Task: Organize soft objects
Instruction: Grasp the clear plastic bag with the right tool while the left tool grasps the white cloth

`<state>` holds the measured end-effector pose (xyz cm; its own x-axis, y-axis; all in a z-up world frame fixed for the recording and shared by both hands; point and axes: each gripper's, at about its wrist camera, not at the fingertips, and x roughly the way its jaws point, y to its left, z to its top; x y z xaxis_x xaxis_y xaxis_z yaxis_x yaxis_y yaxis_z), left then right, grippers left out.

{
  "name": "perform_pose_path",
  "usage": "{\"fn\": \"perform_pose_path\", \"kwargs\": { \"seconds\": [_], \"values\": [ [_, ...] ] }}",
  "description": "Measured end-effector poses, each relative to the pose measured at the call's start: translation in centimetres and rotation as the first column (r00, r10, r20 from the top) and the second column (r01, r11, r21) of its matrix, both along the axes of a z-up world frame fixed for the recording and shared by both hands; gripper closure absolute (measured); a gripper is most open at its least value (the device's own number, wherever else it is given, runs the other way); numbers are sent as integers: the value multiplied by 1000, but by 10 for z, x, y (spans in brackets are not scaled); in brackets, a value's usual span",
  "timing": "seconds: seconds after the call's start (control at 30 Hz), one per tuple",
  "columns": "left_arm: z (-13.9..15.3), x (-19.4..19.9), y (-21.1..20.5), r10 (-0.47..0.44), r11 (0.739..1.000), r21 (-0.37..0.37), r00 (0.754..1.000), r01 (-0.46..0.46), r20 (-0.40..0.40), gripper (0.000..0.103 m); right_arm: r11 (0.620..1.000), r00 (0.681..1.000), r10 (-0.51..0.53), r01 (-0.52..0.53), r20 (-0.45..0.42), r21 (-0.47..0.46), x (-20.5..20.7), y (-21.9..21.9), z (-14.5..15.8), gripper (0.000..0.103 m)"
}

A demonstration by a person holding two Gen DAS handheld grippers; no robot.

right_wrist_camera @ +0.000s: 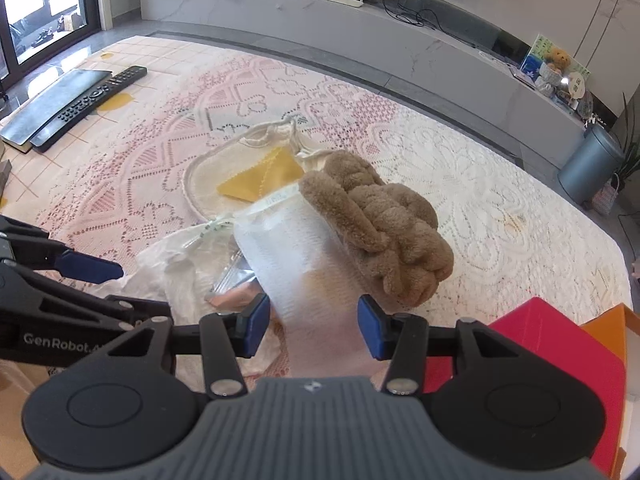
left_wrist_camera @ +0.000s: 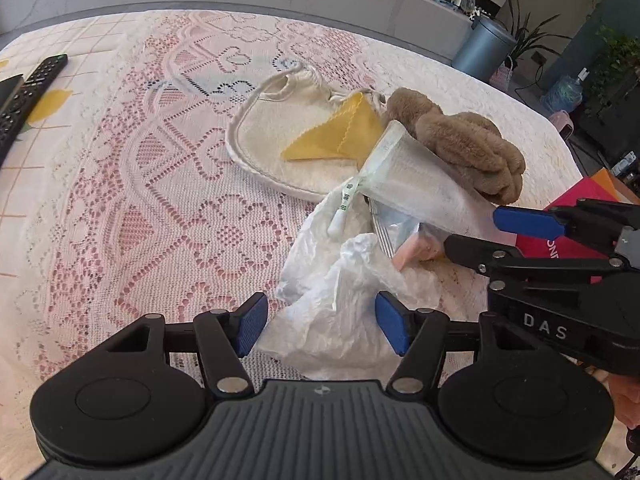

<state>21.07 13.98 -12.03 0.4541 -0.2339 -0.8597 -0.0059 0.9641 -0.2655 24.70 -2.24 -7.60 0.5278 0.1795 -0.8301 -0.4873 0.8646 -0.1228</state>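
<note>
The left gripper (left_wrist_camera: 322, 322) stood with its jaws apart, and a crumpled white plastic bag (left_wrist_camera: 340, 304) lay between its blue pads; the pads did not press on the bag. The right gripper (right_wrist_camera: 313, 326) also had its jaws apart, with one end of a clear zip pouch (right_wrist_camera: 296, 248) lying between them, and I could not tell if a pad touched the pouch. In the left wrist view the right gripper (left_wrist_camera: 508, 228) came in from the right side, one finger above the pouch (left_wrist_camera: 420, 184) and one below it.

The pouch held something white and leaned against a brown plush toy (right_wrist_camera: 384, 240), which lay on the lace tablecloth (right_wrist_camera: 500, 200). Under the pouch lay a small pink packet (left_wrist_camera: 412, 252) and some shiny silver foil, partly on the plastic bag. Behind them lay a cream drawstring bag (left_wrist_camera: 280, 132) with a folded yellow cloth (left_wrist_camera: 340, 136) on top of it. A red box (right_wrist_camera: 560, 360) stood near the right gripper at the table edge. Far on the left side, a black remote control (right_wrist_camera: 92, 104) lay beside a flat black book.
</note>
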Motion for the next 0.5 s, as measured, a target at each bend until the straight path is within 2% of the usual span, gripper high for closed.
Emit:
{"fn": "perform_pose_path", "kwargs": {
  "seconds": [0.03,0.07,0.17,0.2,0.23,0.3,0.43,0.5],
  "values": [
    [0,0,-1,-4,1000,-2,1000,4,4,34,1000,1000,-3,3,-6,6,1,0,-2,58],
    [0,0,-2,-5,1000,0,1000,5,10,36,1000,1000,-6,6,-14,9,2,0,-4,68],
    [1,-2,-6,-19,1000,5,1000,19,23,50,1000,1000,-15,15,-8,14,2,-1,-6,80],
    [1,-2,-7,-26,1000,7,999,26,24,61,1000,1000,-15,15,0,17,2,-2,-6,85],
    [1,-2,-8,-33,999,5,999,32,26,67,1000,1000,-18,18,4,21,1,-3,-5,93],
    [1,-3,-10,-39,999,11,998,38,40,75,999,1000,-26,26,-1,43,1,-6,-3,101],
    [6,-7,-13,-51,998,33,996,49,67,85,997,999,-28,26,16,67,-5,-9,7,103],
    [11,-12,-14,-50,998,40,995,47,86,87,996,1000,-26,24,17,87,-10,-11,14,103]
  ]
}}
